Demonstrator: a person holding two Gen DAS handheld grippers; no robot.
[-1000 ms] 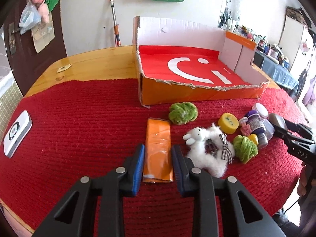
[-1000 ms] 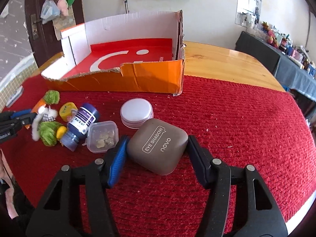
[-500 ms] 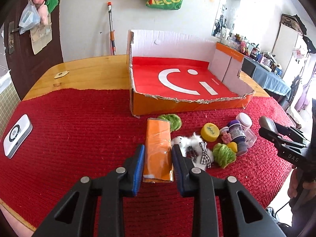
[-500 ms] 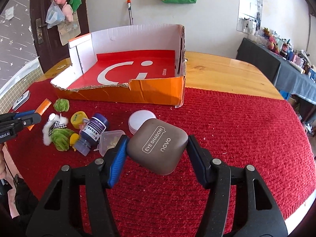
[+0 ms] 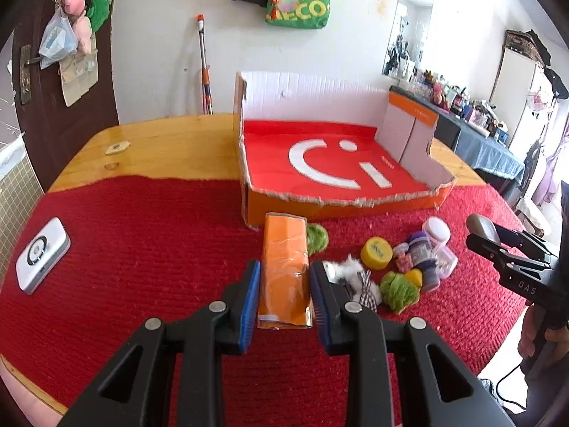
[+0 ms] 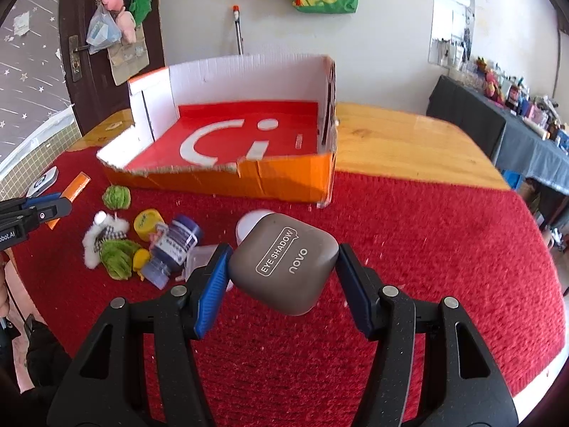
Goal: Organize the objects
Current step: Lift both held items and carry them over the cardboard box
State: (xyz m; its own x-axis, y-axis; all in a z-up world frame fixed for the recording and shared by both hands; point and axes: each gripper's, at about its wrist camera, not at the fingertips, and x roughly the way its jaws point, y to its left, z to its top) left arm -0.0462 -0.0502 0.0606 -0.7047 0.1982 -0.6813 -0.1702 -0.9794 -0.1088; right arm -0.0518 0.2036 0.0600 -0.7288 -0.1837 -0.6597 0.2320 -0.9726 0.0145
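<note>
My left gripper [image 5: 283, 295] is shut on an orange packet [image 5: 283, 270] and holds it above the red cloth. My right gripper [image 6: 282, 274] is shut on a grey eye shadow case [image 6: 282, 261], lifted off the table; the case also shows in the left wrist view [image 5: 482, 226]. An open orange and red cardboard box [image 5: 338, 203] stands behind; it also shows in the right wrist view [image 6: 284, 178]. Loose on the cloth lie green pompoms [image 6: 115, 256], a white plush [image 6: 103, 235], a yellow cap [image 6: 147, 224], a purple bottle [image 6: 176, 245] and a white jar [image 6: 249, 224].
A white device [image 5: 41, 254] lies on the cloth at the far left. The wooden table [image 5: 160, 146] shows bare beyond the red cloth [image 6: 426, 249]. A dark door with hanging bags stands at the back left, and a cluttered counter at the far right.
Both grippers have risen with their loads: the orange packet and the eye shadow case have left the cloth. The view has pulled back, and the white jar is now partly hidden behind the case.
</note>
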